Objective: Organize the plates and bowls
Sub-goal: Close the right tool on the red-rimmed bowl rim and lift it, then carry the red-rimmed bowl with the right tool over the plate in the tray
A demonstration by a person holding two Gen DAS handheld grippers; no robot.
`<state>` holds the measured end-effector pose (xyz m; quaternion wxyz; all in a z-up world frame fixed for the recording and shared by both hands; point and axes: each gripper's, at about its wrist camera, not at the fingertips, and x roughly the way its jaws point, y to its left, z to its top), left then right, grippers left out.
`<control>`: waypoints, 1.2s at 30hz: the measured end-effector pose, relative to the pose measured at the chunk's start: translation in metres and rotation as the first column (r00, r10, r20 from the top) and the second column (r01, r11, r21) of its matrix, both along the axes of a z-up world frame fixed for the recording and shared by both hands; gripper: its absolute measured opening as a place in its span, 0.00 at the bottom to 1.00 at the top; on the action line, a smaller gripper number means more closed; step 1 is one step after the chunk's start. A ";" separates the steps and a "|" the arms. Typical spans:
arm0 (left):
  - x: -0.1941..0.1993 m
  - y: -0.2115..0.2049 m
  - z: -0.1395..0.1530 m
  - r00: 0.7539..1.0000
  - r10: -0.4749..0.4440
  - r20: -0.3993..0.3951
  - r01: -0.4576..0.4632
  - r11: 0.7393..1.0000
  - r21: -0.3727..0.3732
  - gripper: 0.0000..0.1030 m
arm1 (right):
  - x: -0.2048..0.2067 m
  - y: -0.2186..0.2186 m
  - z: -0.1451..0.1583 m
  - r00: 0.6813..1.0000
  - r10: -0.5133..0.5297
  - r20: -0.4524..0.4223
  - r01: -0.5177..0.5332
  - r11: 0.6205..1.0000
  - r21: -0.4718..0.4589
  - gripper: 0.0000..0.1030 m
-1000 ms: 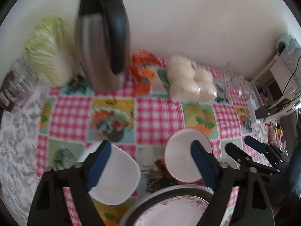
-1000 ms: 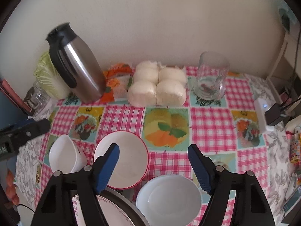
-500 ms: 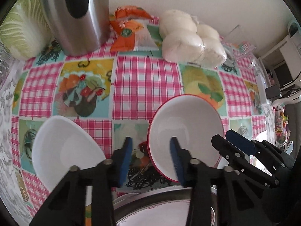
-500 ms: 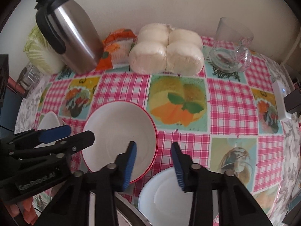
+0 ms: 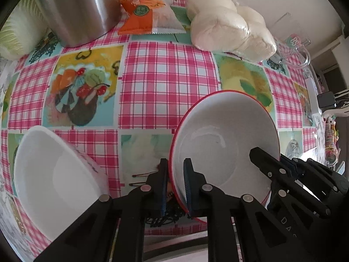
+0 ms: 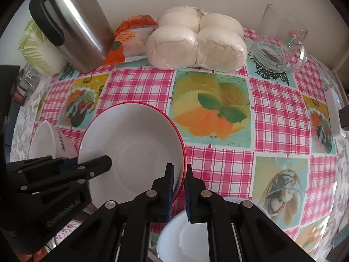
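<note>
A white bowl with a red rim (image 5: pixel 224 139) (image 6: pixel 133 144) sits on the checked tablecloth. My left gripper (image 5: pixel 175 187) is shut on its near left rim. My right gripper (image 6: pixel 178 187) is shut on its right rim; it also shows in the left wrist view (image 5: pixel 272 163). A plain white bowl (image 5: pixel 52 174) (image 6: pixel 50 139) lies tilted to the left. Another white bowl (image 6: pixel 181 240) sits under my right gripper. A plate with a floral edge (image 6: pixel 65 233) is mostly hidden at the bottom.
A steel thermos jug (image 6: pixel 72 26), an orange snack bag (image 6: pixel 130 39), a pack of white buns (image 6: pixel 196 43) and a glass mug (image 6: pixel 281 43) stand along the back wall. A cabbage (image 6: pixel 37 48) is at the far left. A white charger (image 6: pixel 333 111) lies at the right edge.
Both grippers have moved forward and closed from wide open onto opposite sides of the red-rimmed bowl's rim.
</note>
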<state>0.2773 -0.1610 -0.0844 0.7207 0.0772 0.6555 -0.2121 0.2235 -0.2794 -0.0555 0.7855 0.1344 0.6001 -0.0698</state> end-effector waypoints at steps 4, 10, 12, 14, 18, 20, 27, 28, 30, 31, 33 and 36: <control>0.000 -0.004 -0.007 1.000 -0.006 -0.007 0.006 1.000 0.005 0.13 | 0.003 0.001 -0.007 1.000 -0.004 -0.007 0.004 1.000 0.005 0.10; 0.000 -0.004 -0.009 1.000 -0.001 -0.002 0.001 1.000 0.001 0.13 | 0.007 0.003 -0.014 1.000 0.000 -0.003 0.000 1.000 0.008 0.10; 0.000 -0.004 -0.008 1.000 0.000 0.003 0.000 1.000 -0.004 0.12 | 0.007 0.003 -0.014 1.000 0.002 -0.003 -0.002 1.000 0.002 0.10; 0.001 -0.004 -0.006 1.000 0.002 0.007 -0.002 1.000 -0.008 0.12 | 0.007 0.004 -0.014 1.000 0.001 0.000 -0.001 1.000 -0.001 0.10; 0.003 0.006 0.004 1.000 0.007 0.022 -0.006 1.000 -0.030 0.12 | 0.004 0.002 -0.010 1.000 -0.016 0.015 0.016 1.000 0.018 0.09; 0.004 0.007 0.013 0.999 0.011 0.041 -0.009 0.999 -0.043 0.11 | 0.004 0.001 -0.004 0.999 -0.012 0.033 0.011 1.000 0.014 0.09; -0.013 0.014 0.057 0.993 0.018 0.117 -0.009 0.997 -0.078 0.11 | -0.002 -0.001 0.034 0.996 -0.017 0.090 0.018 1.000 -0.002 0.09; -0.016 0.015 0.063 0.992 0.019 0.126 -0.009 0.997 -0.080 0.11 | -0.005 0.000 0.041 0.995 -0.012 0.100 0.013 1.000 -0.011 0.09; -0.026 0.017 0.075 0.989 0.021 0.145 -0.009 0.996 -0.085 0.11 | -0.012 0.001 0.057 0.993 -0.006 0.115 0.009 1.000 -0.026 0.09; -0.031 0.020 0.081 0.988 0.024 0.155 -0.009 0.996 -0.091 0.11 | -0.015 0.002 0.065 0.993 -0.003 0.120 0.007 0.999 -0.031 0.09; -0.041 0.025 0.091 0.986 0.029 0.167 -0.012 0.994 -0.104 0.11 | -0.023 0.004 0.079 0.992 0.000 0.130 0.005 0.999 -0.036 0.09; -0.058 0.033 0.102 0.983 0.042 0.176 -0.021 0.992 -0.124 0.11 | -0.036 0.011 0.097 0.990 0.010 0.144 -0.003 0.999 -0.048 0.09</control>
